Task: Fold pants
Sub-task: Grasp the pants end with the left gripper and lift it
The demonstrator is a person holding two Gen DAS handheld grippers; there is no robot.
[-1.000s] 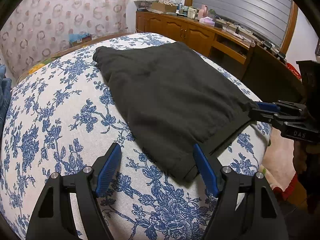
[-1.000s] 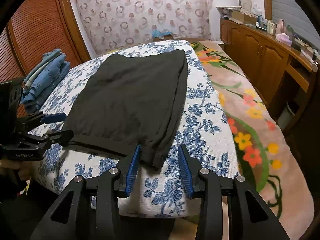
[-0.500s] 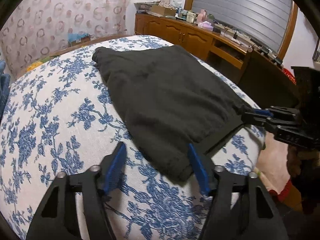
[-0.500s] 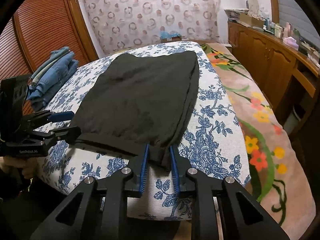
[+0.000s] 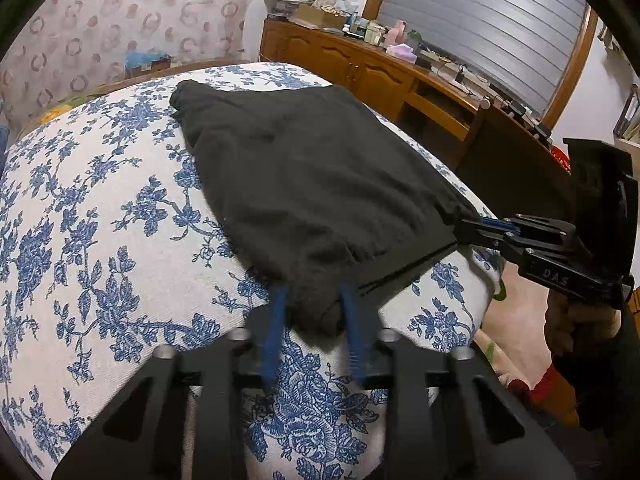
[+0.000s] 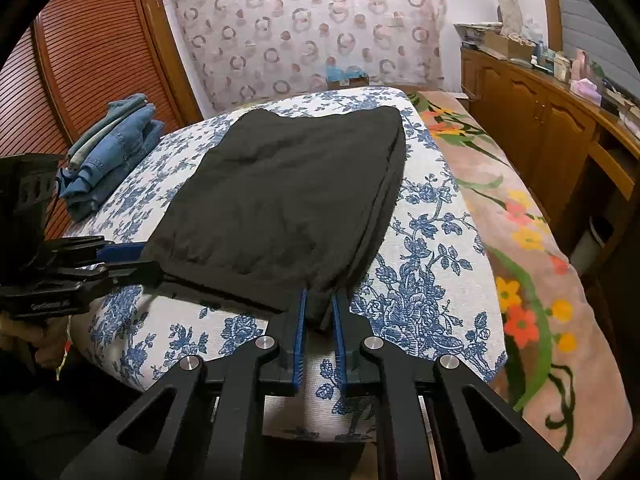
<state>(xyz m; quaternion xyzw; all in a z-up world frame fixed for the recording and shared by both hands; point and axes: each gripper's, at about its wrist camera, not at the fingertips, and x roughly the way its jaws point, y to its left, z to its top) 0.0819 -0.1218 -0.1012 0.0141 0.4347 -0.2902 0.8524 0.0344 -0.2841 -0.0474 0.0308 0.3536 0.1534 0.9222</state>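
gripping the near hem of the black pants (image 5: 304,184) at both of its corners is the step in hand: the left tool (image 5: 314,312) has just been closing and now pinches the bunched corner of cloth between its blue pads, and the right tool (image 6: 320,308) has likewise been closing and clamps the other corner. the pants lie flat on the bed (image 6: 432,248), spread from its near edge toward the far one, already doubled lengthwise by the look of the stacked edges. a pile of jeans (image 6: 108,152) sits by the bed's left edge. the next move, i judge, calls for lifting both corners together and carrying them evenly toward the far end, keeping the hem taut so the fold lands square.
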